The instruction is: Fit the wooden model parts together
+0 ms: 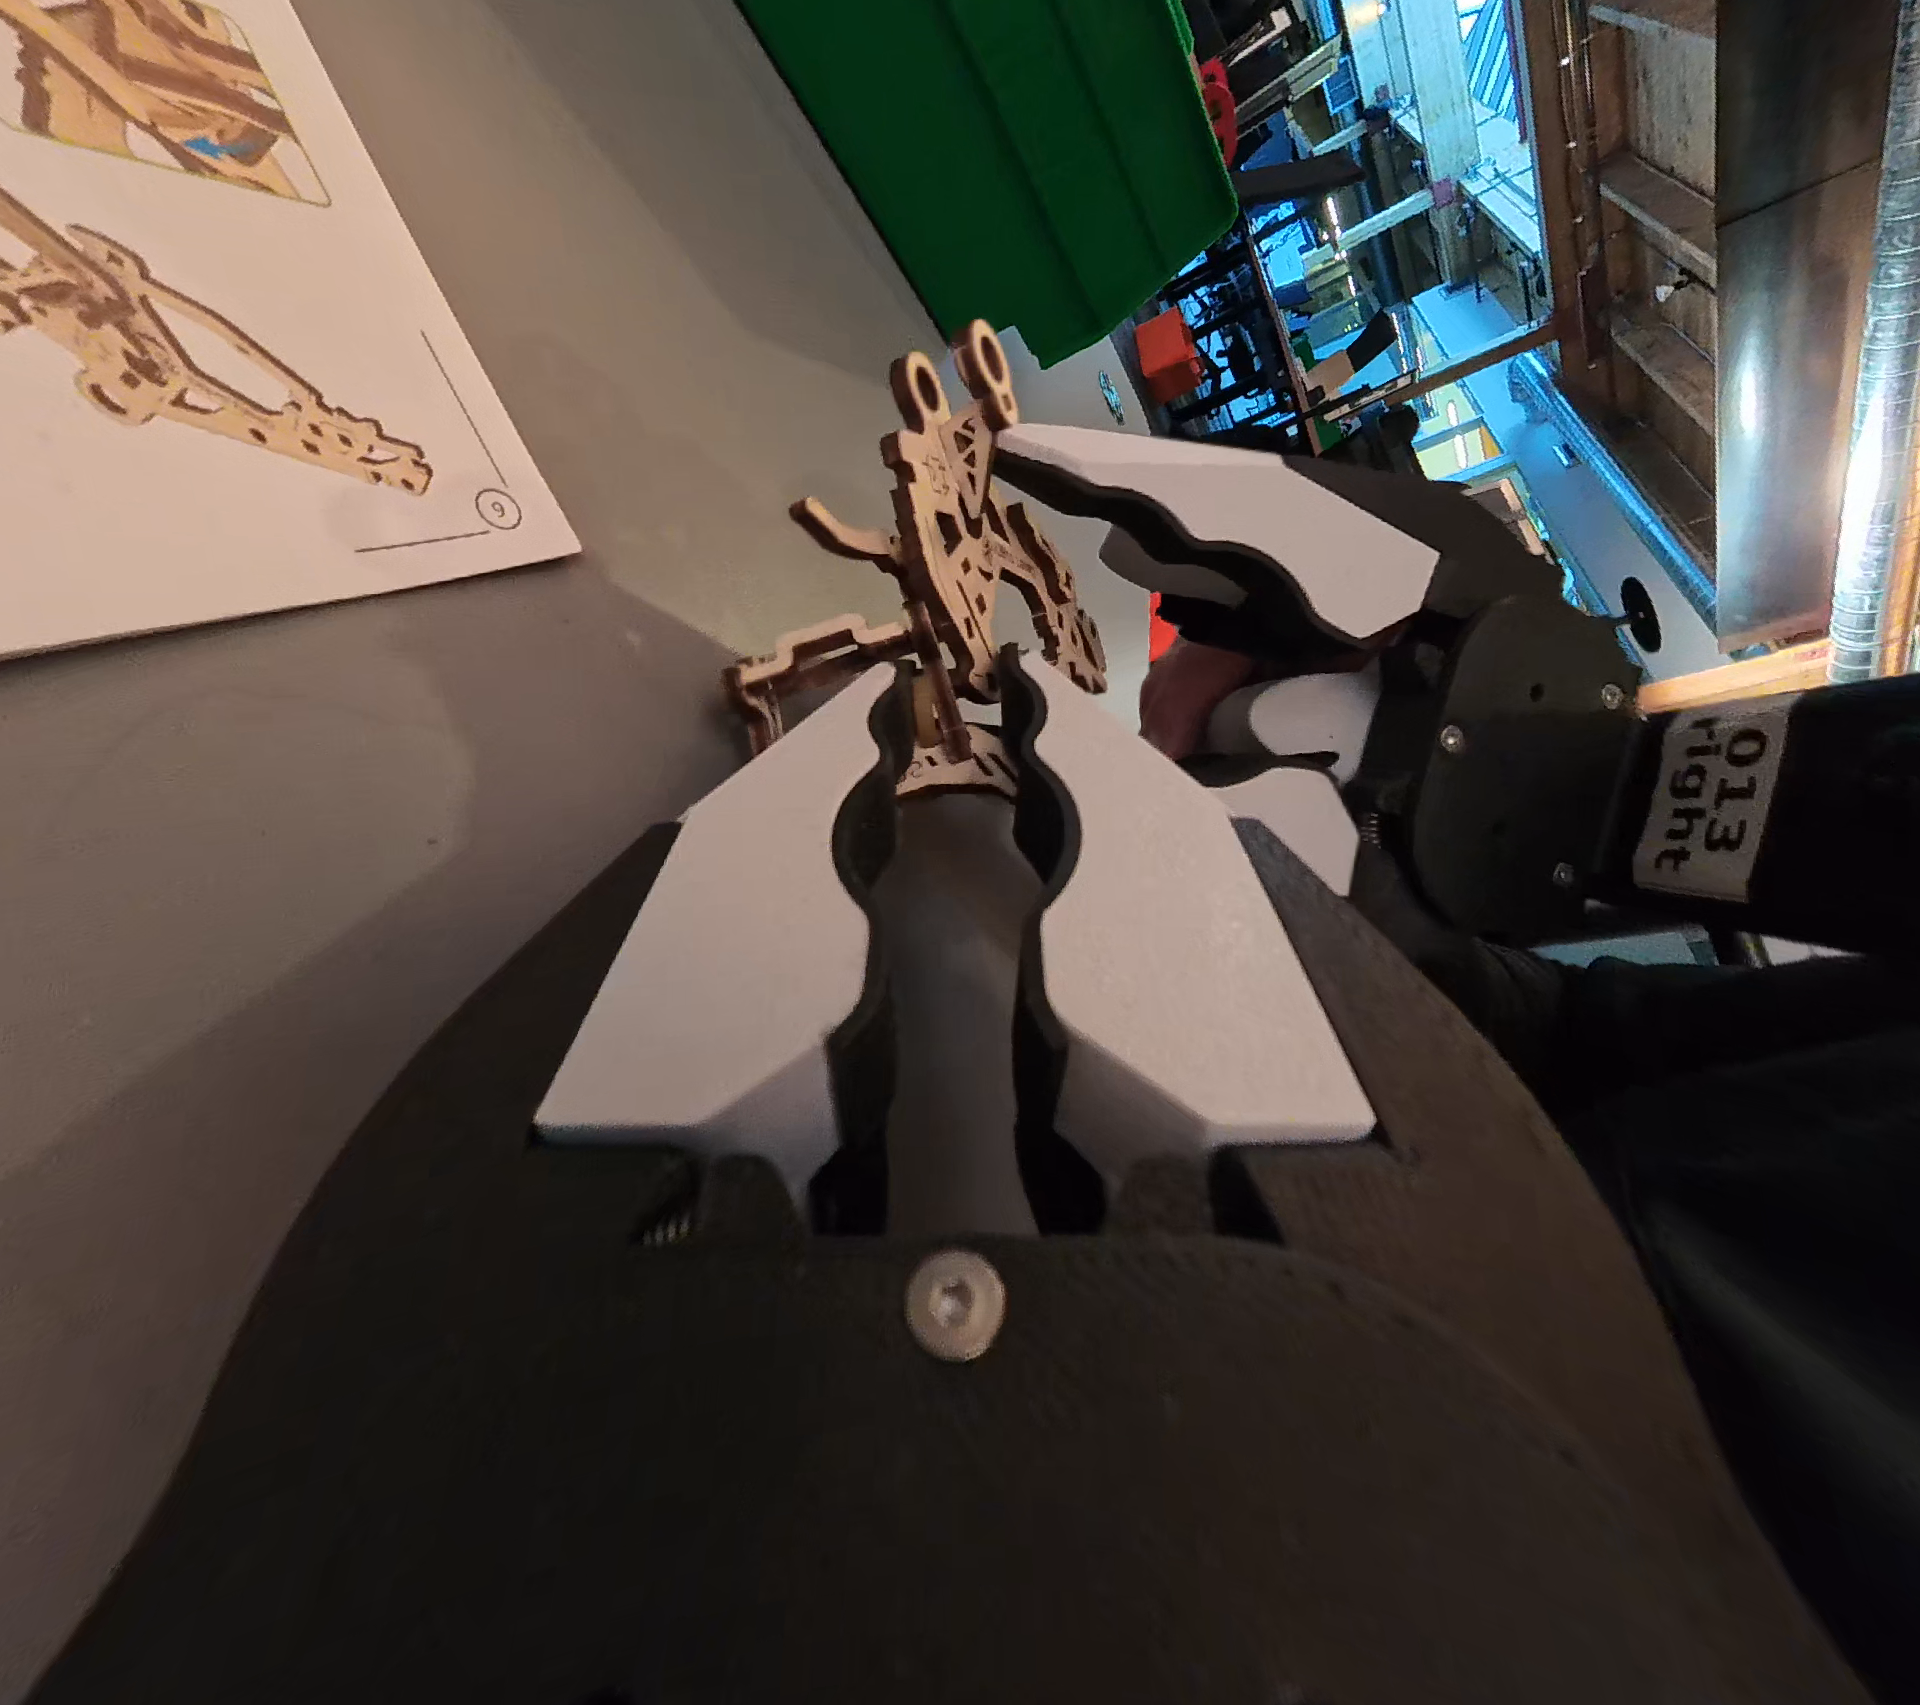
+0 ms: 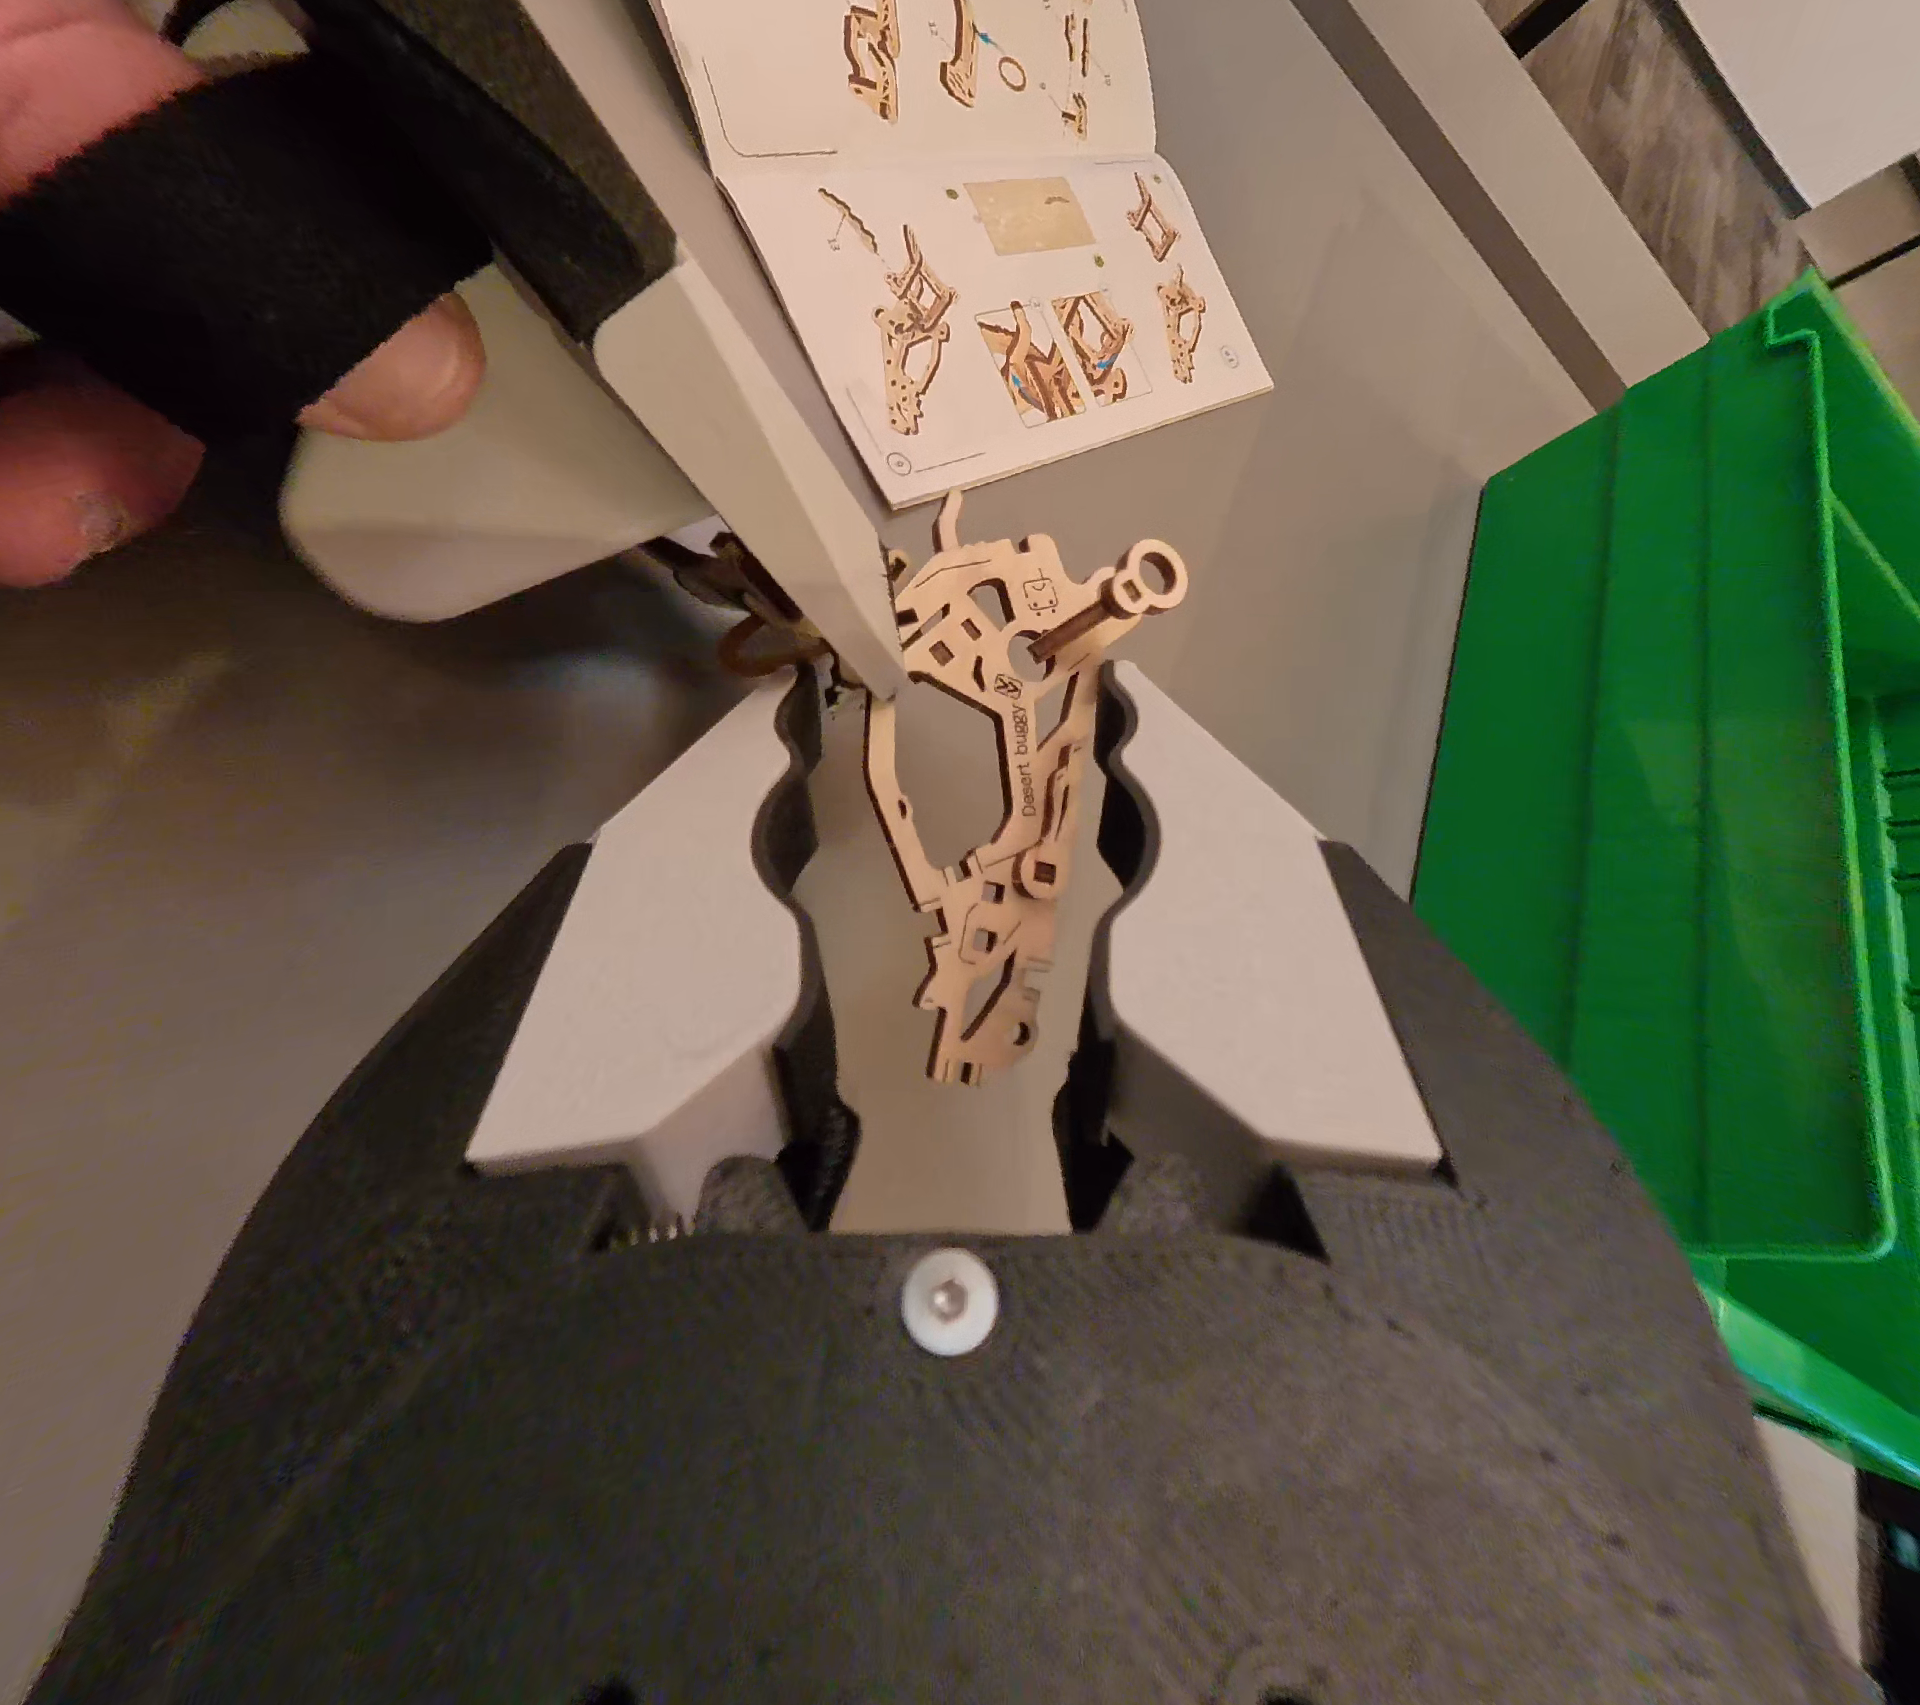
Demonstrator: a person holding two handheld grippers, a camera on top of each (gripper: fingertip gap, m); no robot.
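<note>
A light wooden model (image 1: 966,543), a laser-cut frame with two ring-headed pegs (image 1: 925,382) on top, is held above the grey table (image 1: 582,253). My left gripper (image 1: 954,679) is shut on a thin part at the model's lower end. The right gripper's fingers (image 1: 1247,502) come in from the right, the upper tip touching the model near the pegs. In the right wrist view the model's side plate (image 2: 987,782) lies between my right gripper's (image 2: 951,699) wide jaws, touching the right finger, with a gap at the left one. The left gripper's finger (image 2: 790,533) reaches in from the upper left.
An open instruction booklet (image 2: 966,149) lies on the table beyond the model; it also shows in the left wrist view (image 1: 208,201). A green plastic bin (image 2: 1662,772) stands close on the right, and shows in the left wrist view (image 1: 987,45). A person's hand (image 2: 62,97) holds the left gripper. My left and right fingertips are right by each other.
</note>
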